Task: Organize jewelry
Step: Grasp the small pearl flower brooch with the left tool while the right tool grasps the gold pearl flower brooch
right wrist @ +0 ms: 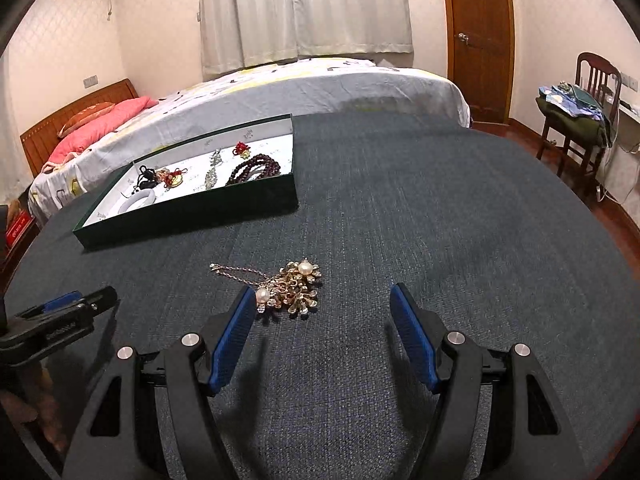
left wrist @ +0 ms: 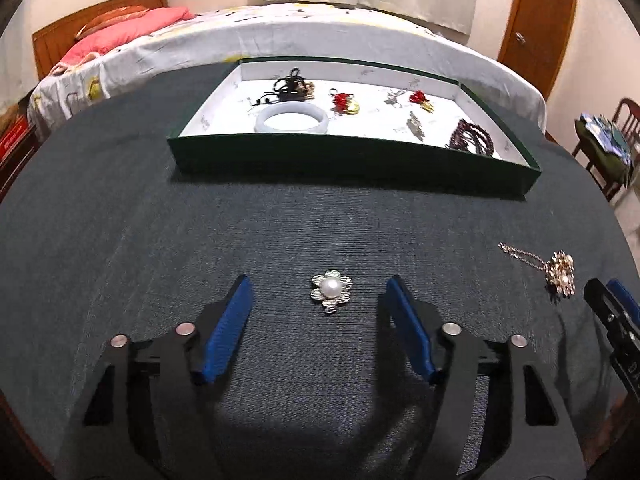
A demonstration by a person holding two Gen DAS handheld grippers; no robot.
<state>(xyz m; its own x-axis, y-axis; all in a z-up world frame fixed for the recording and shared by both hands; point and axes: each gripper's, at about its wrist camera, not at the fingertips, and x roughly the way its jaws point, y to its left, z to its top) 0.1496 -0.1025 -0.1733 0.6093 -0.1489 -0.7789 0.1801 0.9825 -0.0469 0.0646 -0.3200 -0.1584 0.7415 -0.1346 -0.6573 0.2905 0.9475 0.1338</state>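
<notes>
A silver flower brooch (left wrist: 331,290) with a pearl at its centre lies flat on a dark woven cloth (left wrist: 320,216). It sits between the two blue pads of the left gripper (left wrist: 320,292), with clear cloth on either side. The jaws are apart and neither pad touches it.

To the right lies a gold brooch (right wrist: 294,288), a cluster of petals and pearls with a thin chain trailing off to the left. The right gripper (right wrist: 323,298) is open over it, but off-centre: the cluster lies just beside the left pad, and one pearl seems to touch or slip behind that pad's tip. The right pad stands well apart from it.

Farther back on the cloth is a shallow green tray (left wrist: 352,156) with a white floor. It already holds a pale bangle (left wrist: 292,121), dark beads (left wrist: 472,140), red knotted charms and other small pieces. Beyond it are a bed, curtains and a wooden door.

Both brooches remain outside the tray, so the sorting looks nearly done.

Risks, as a judgement: the silver brooch is flat and low, so closing pads may skid over it or flick it aside. The gold cluster is off-centre, so the left pad could push it away rather than grip it. Its loose chain could drag or snag on the weave when lifted.
</notes>
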